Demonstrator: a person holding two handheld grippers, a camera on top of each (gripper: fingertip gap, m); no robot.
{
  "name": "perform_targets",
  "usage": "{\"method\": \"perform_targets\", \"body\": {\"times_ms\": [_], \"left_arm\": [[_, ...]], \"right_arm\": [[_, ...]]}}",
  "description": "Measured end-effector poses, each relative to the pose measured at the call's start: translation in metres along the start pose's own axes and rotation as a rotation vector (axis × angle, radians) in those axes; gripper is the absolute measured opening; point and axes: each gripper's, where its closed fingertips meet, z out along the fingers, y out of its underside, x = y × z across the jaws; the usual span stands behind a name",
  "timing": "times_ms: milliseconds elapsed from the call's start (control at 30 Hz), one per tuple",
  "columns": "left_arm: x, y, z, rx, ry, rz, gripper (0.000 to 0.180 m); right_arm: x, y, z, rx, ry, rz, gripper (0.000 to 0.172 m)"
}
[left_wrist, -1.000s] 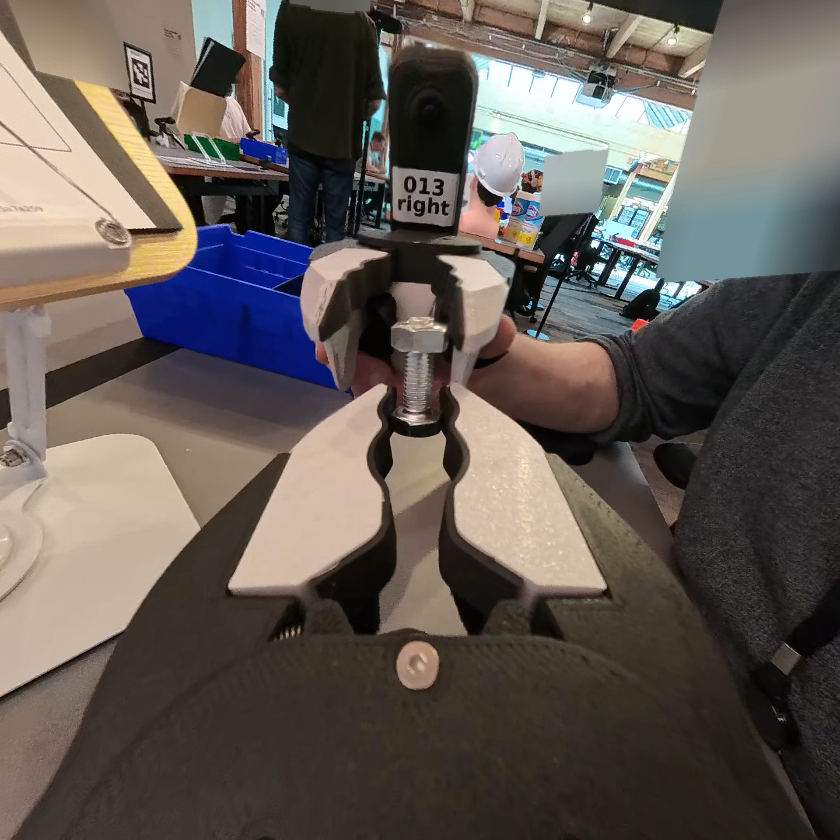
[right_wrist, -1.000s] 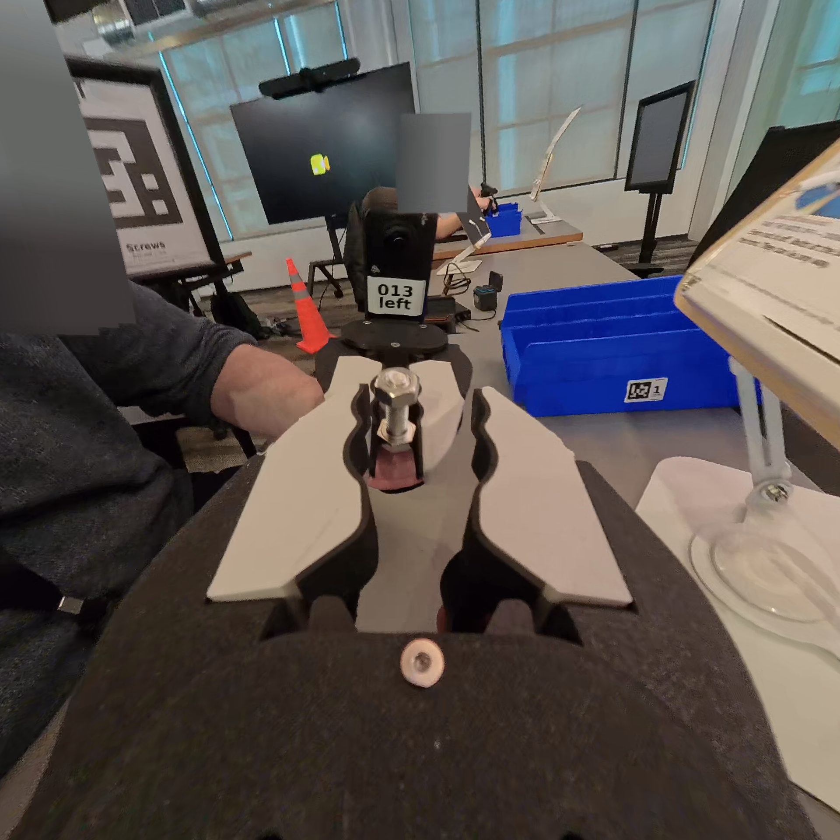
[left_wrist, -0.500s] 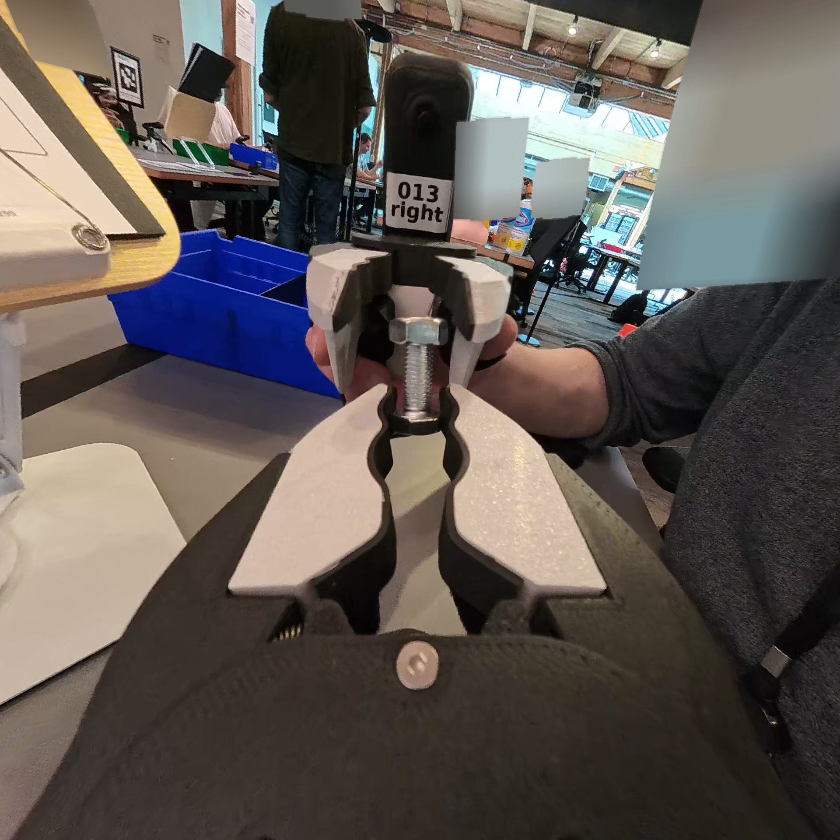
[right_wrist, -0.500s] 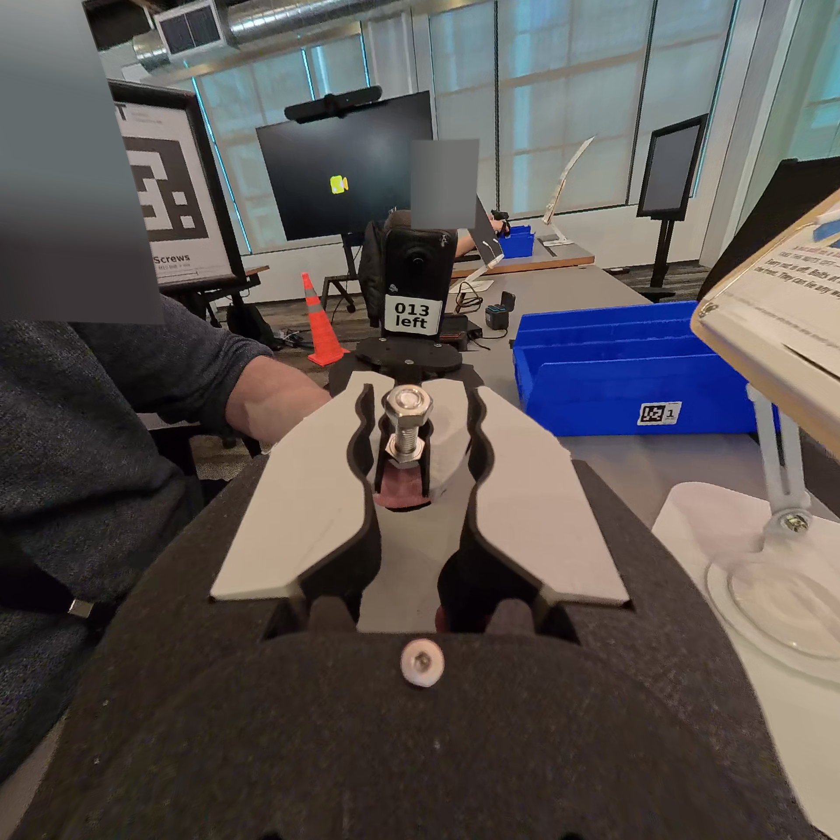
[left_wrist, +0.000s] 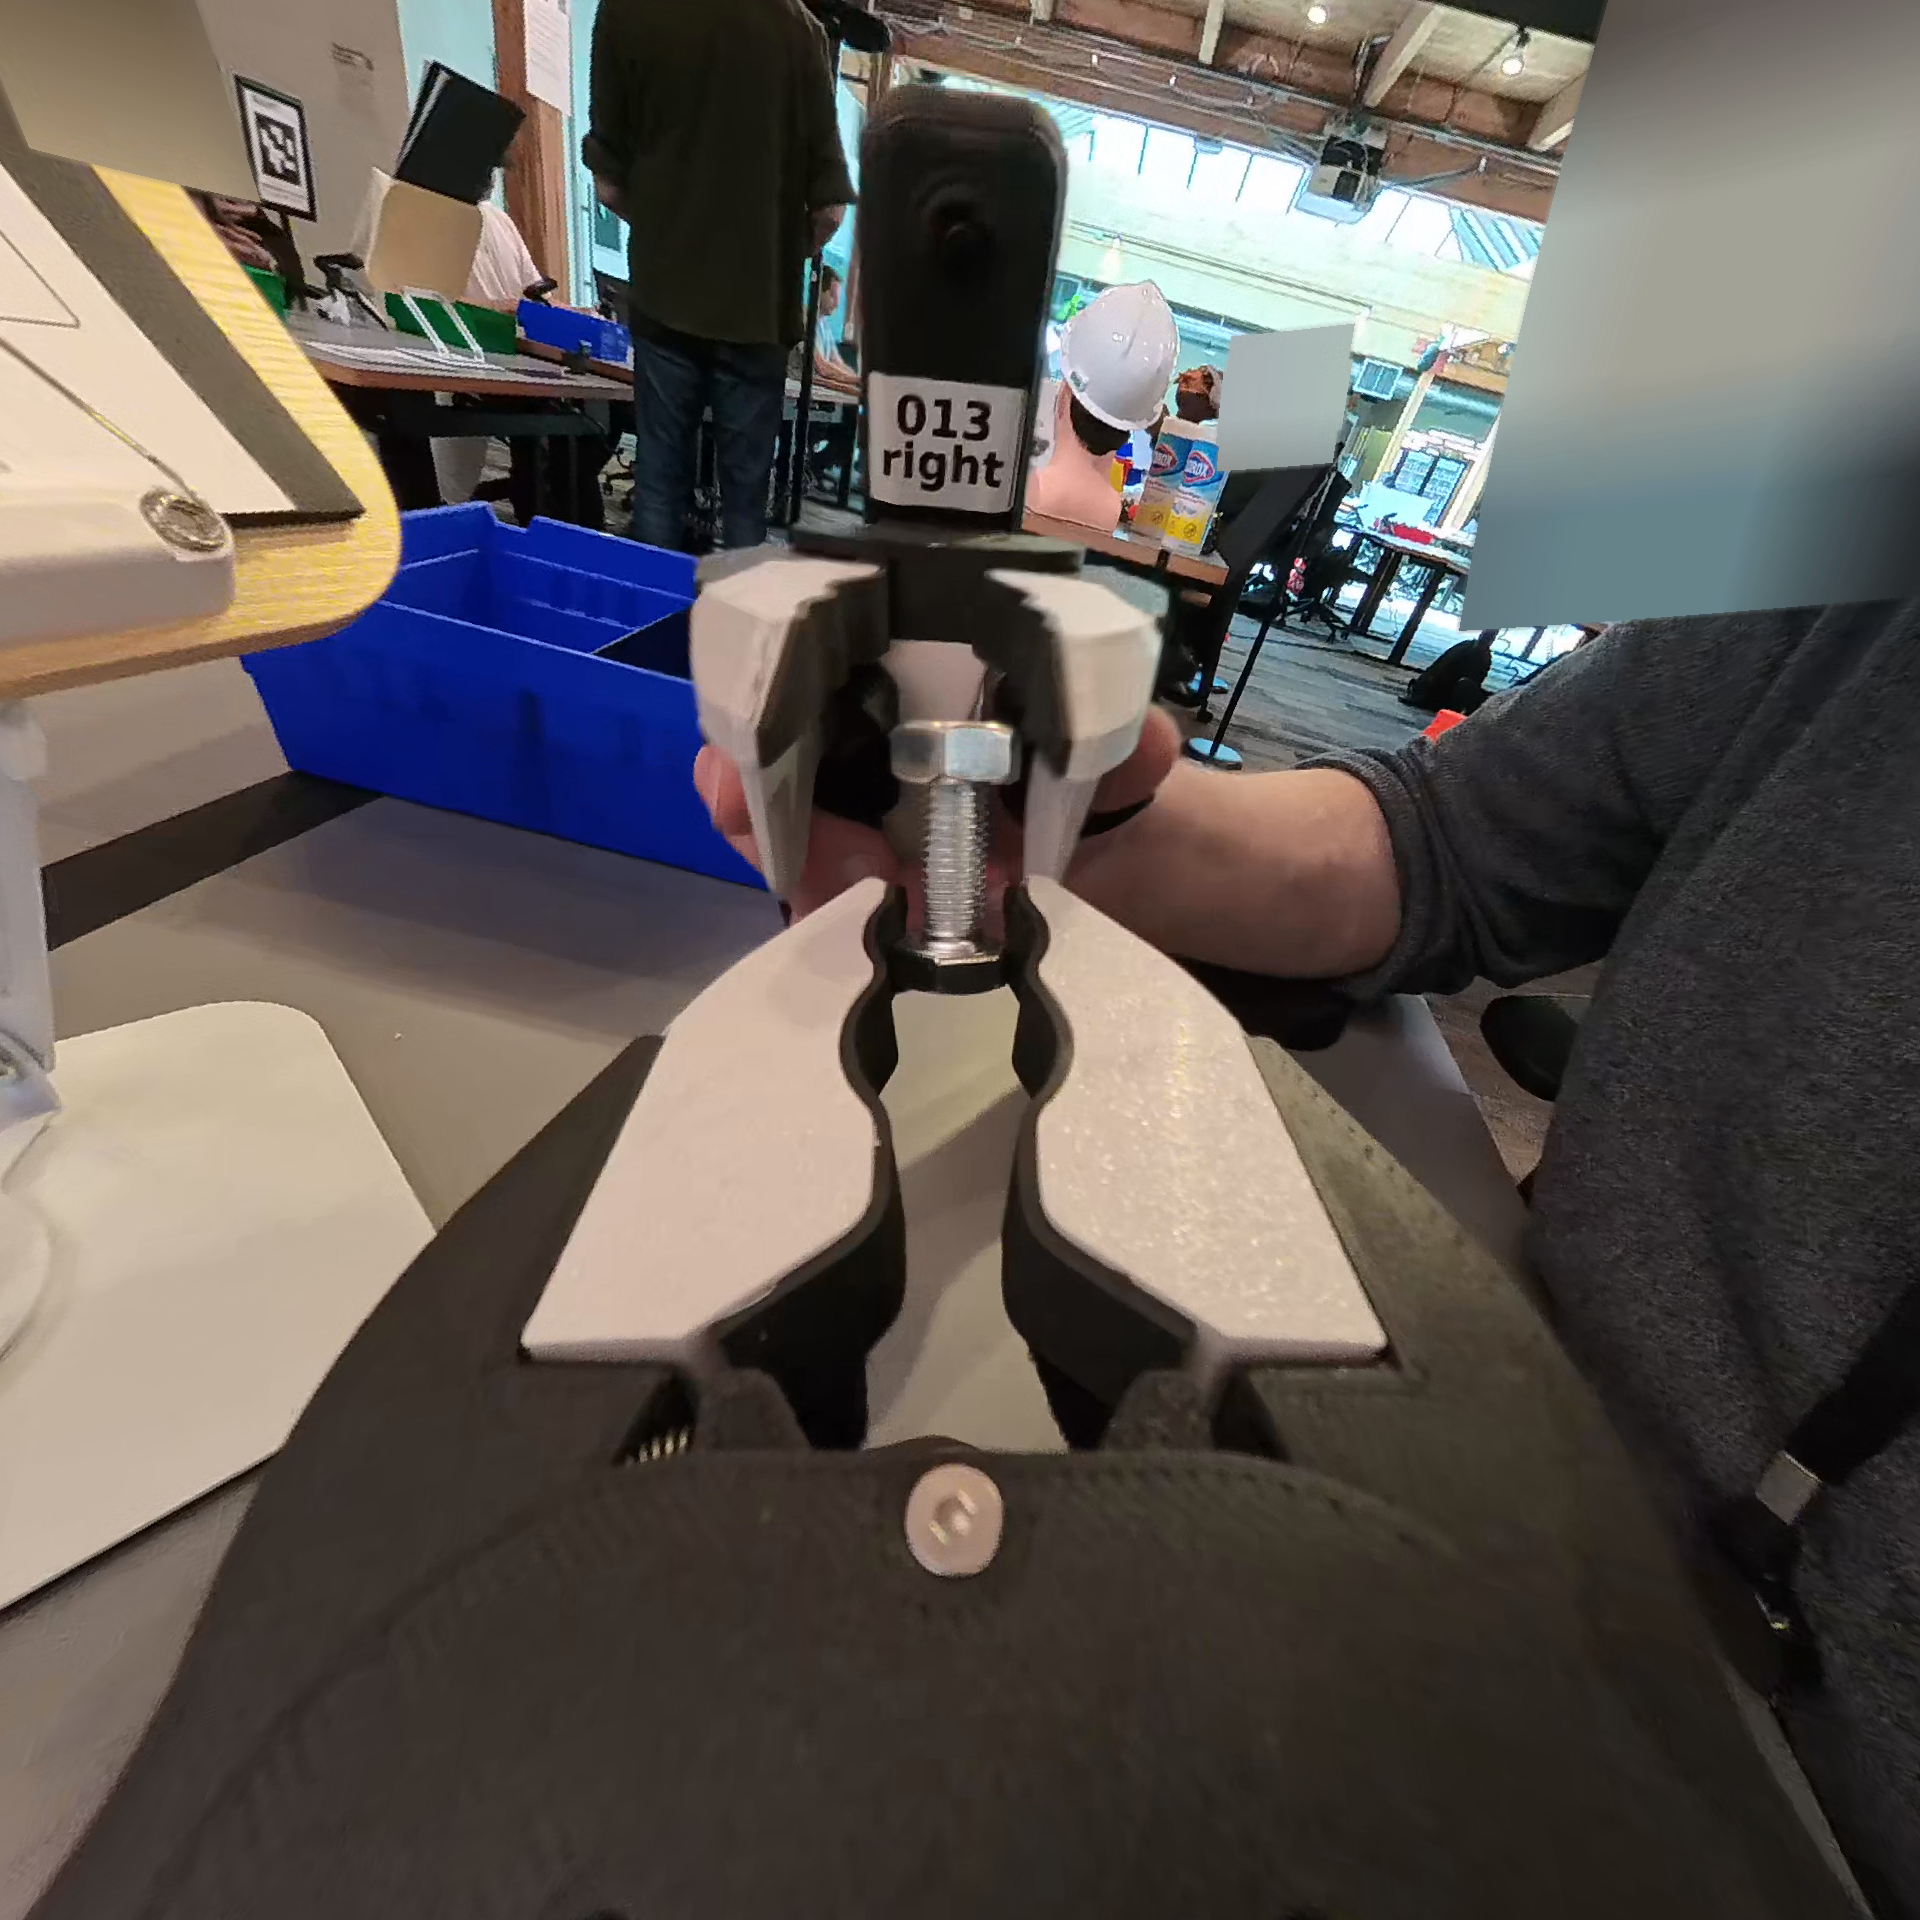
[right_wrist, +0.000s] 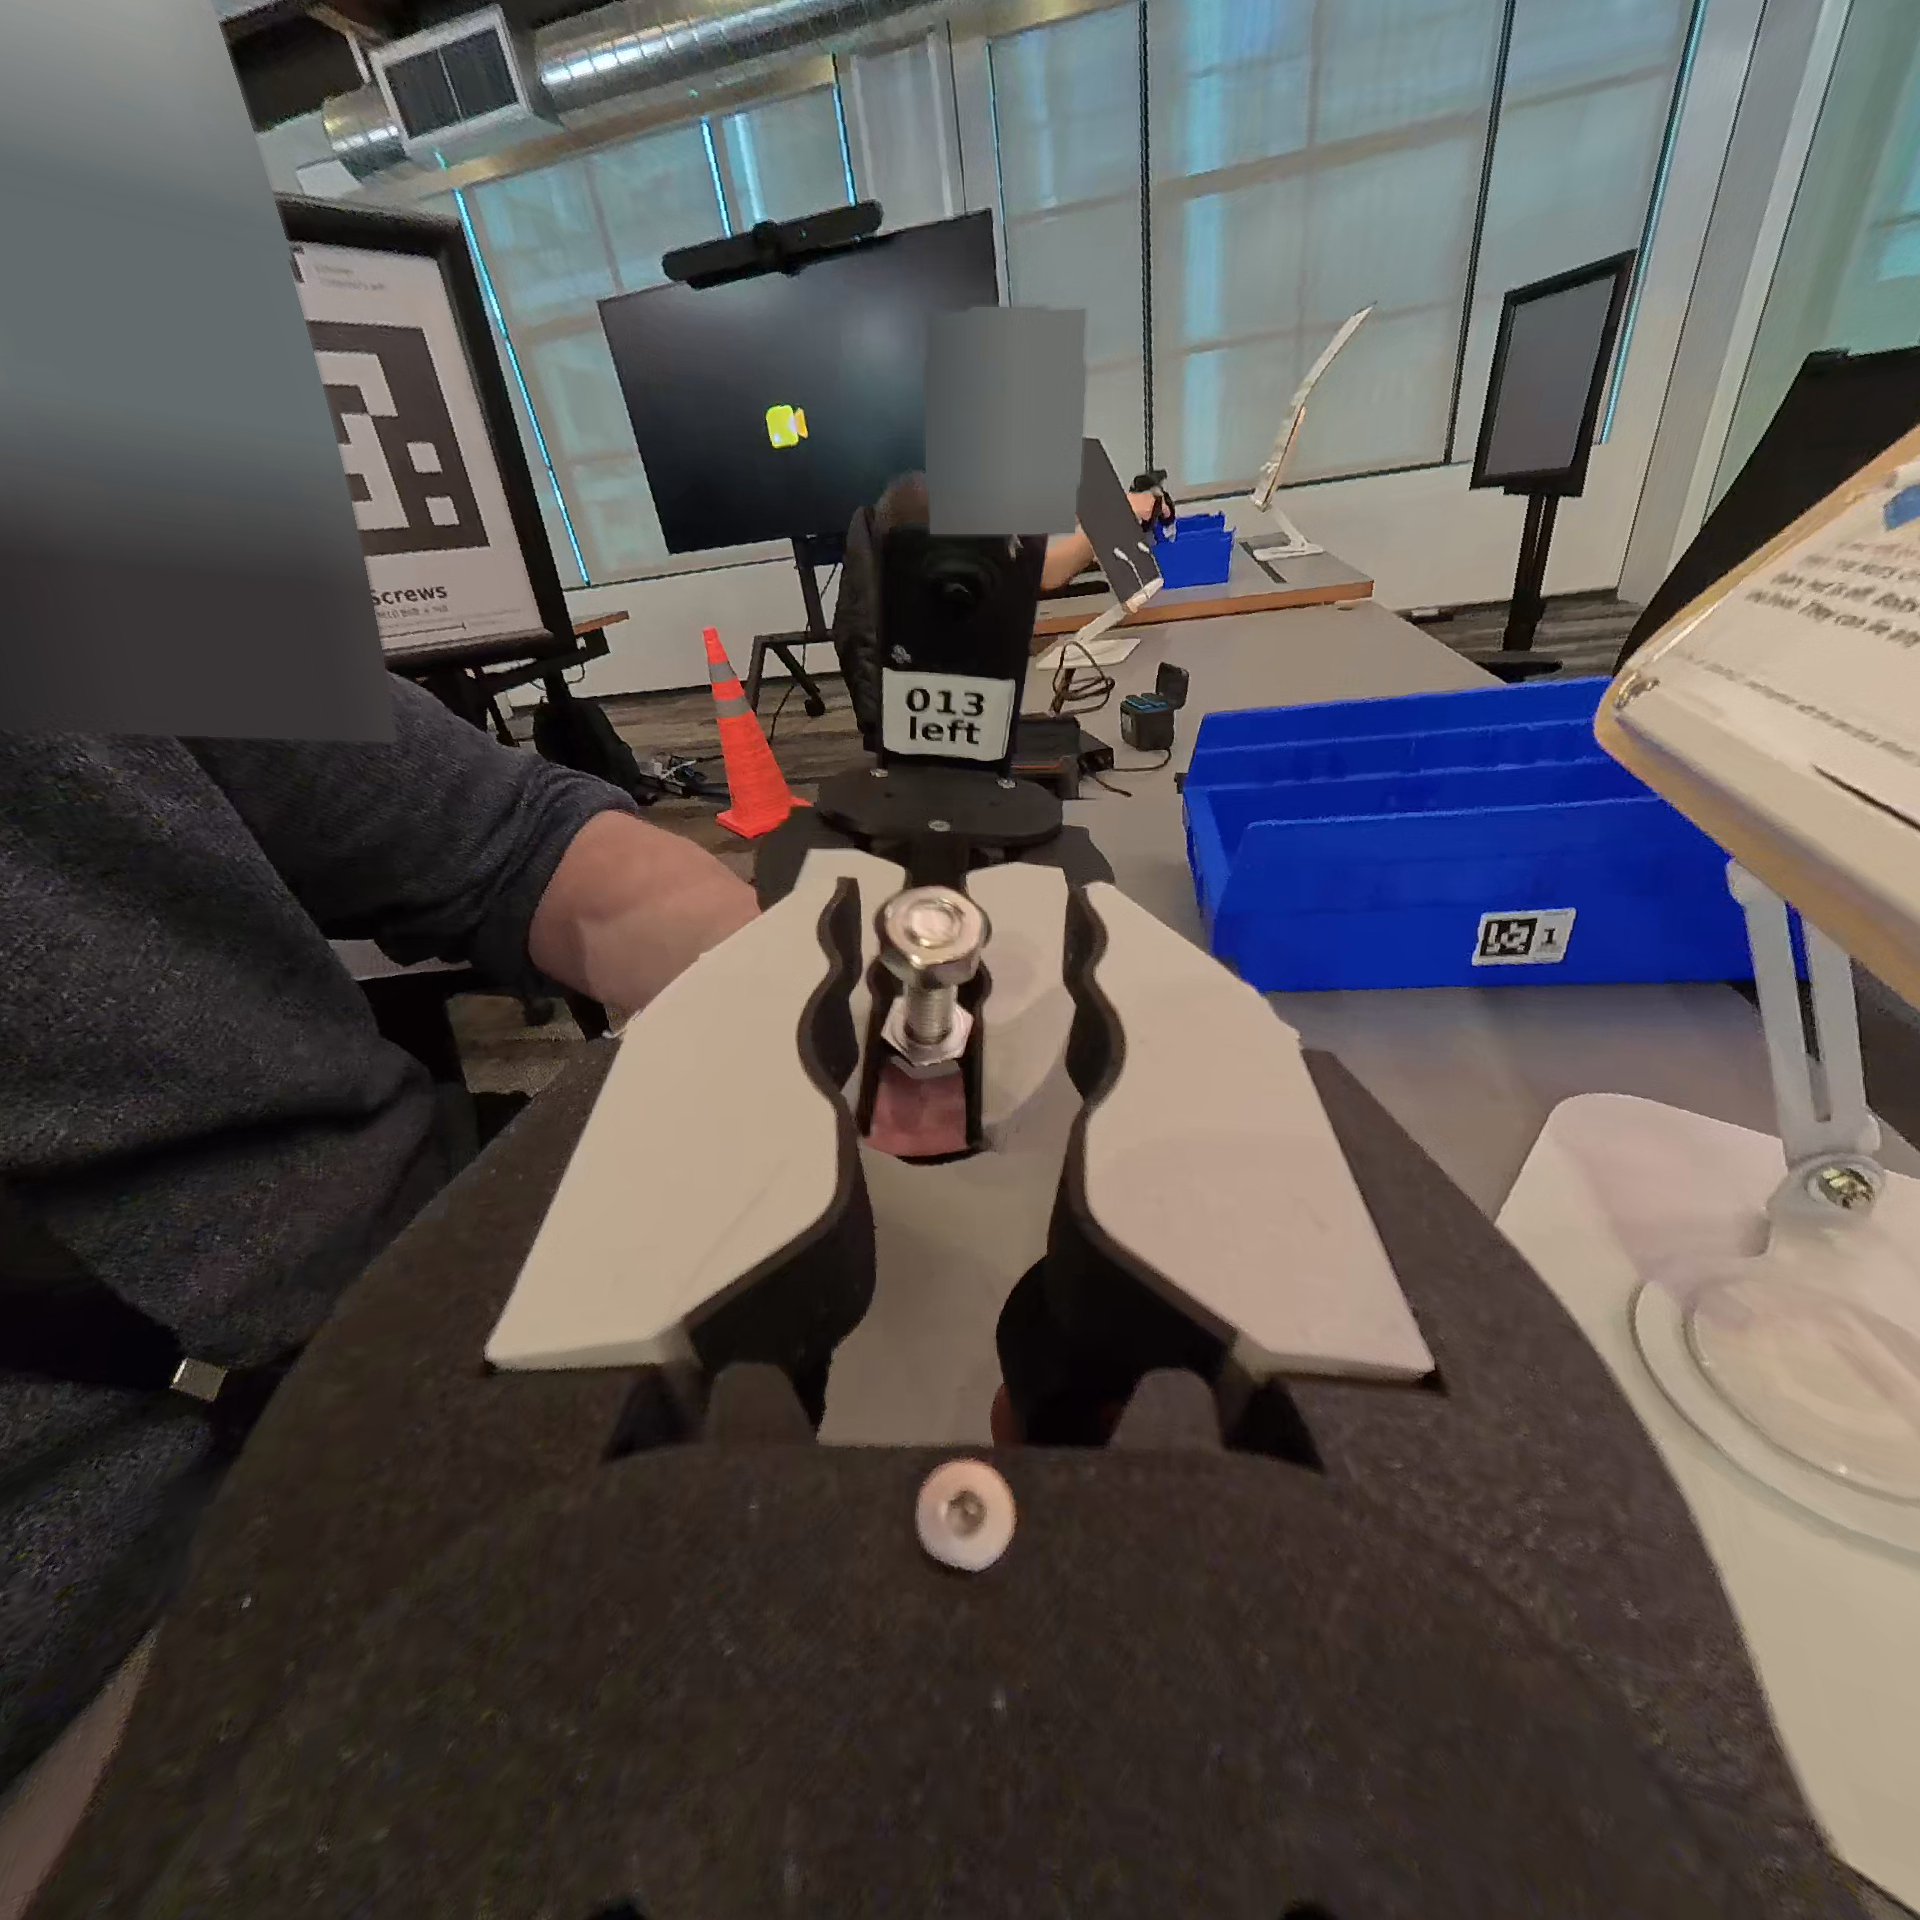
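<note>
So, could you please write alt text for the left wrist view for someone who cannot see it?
The left gripper pinches a nut threaded on a silver bolt, whose head sits between the open fingers of the facing right gripper. A blue bin stands on the grey table behind.

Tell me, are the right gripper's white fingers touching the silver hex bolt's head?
Apart. The right wrist view shows the bolt head centred between the right gripper's fingers, with open space on both sides.

Bright window daylight, sharp close up (fisheye-bent edges), slightly blurred background.
</note>
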Motion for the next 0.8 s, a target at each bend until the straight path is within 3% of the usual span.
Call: {"method": "perform_targets", "body": {"times_ms": [233,500,800], "left_arm": [[-0.003,-0.007,-0.008,0.024,-0.004,-0.006,0.018],[0.001,0.001,0.000,-0.004,0.013,-0.009,0.018],[-0.003,-0.003,-0.005,0.010,0.003,-0.011,0.018]], "right_arm": [[0.015,-0.001,-0.016,0.029,0.027,0.025,0.034],[0.003,0.004,-0.002,0.018,-0.017,0.015,0.037],[0.010,-0.003,-0.016,0.039,-0.009,0.013,0.036]]}}
